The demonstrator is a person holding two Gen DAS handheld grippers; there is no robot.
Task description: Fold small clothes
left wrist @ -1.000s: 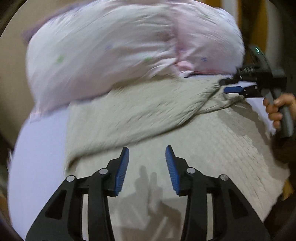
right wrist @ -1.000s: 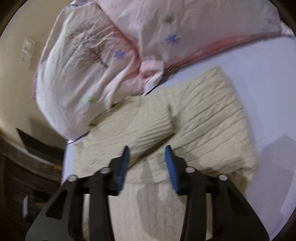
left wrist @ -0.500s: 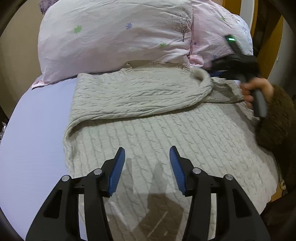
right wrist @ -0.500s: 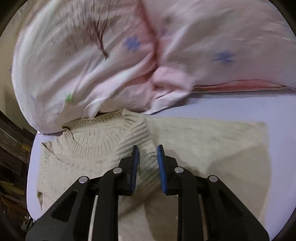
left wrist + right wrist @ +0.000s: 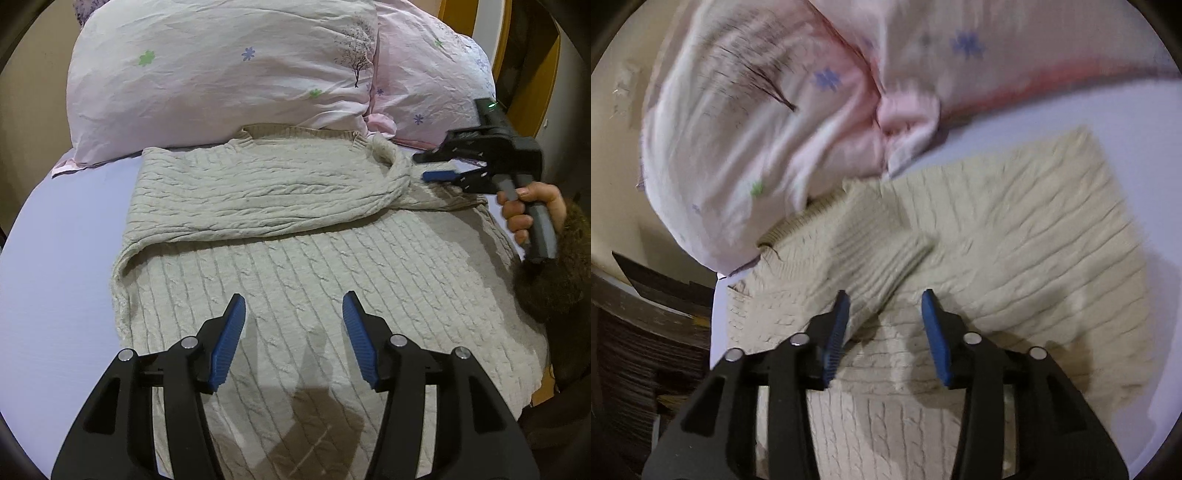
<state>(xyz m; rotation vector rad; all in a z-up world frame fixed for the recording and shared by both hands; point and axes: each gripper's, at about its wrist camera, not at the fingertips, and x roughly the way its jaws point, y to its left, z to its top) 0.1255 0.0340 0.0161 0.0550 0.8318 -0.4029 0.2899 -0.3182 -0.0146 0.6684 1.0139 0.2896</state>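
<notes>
Left tool (image 5: 291, 332) hanging over the lower half of the sweater (image 5: 332, 295), fingers spread wide, nothing between them. Right tool (image 5: 884, 325) also spread apart and empty, parked just over the folded-in sleeve (image 5: 882, 258); from the left camera, same right tool (image 5: 441, 175) sitting by the sleeve's bend near the collar, hand (image 5: 532, 206) wrapped round the grip.

Sweater lying flat on the bed (image 5: 55, 258), collar up against the pillows (image 5: 221, 81), one sleeve laid across the chest, the bottom half stretching toward the camera.

Handling-wise, probably: chunky cable knit, so soft, floppy, a bit stretchy, with some weight to it. Zero stiffness, so likely to sag and drag if lifted from a single point. Not slippery, plenty of texture for ribbed pads to bite. Not fragile either, though loose knit could snag or pull out of shape if yanked. Best bet for a hold: pinch both layers at an edge or corner, e.g. the two bottom corners for bringing the bottom up, or the ribbed cuff for moving the sleeve. Grabbing mid-panel would just tent the top layer.

Surface: pale lilac sheet, smooth, a bit squishy underneath presumably, so pressing down to scoop an edge should work. Pink flower-print pillows crowding the top end. Dark wooden furniture (image 5: 646, 332) beside the bed, beige wall (image 5: 613, 147) behind. Right camera view blurry, so fine detail there hard to call.
</notes>
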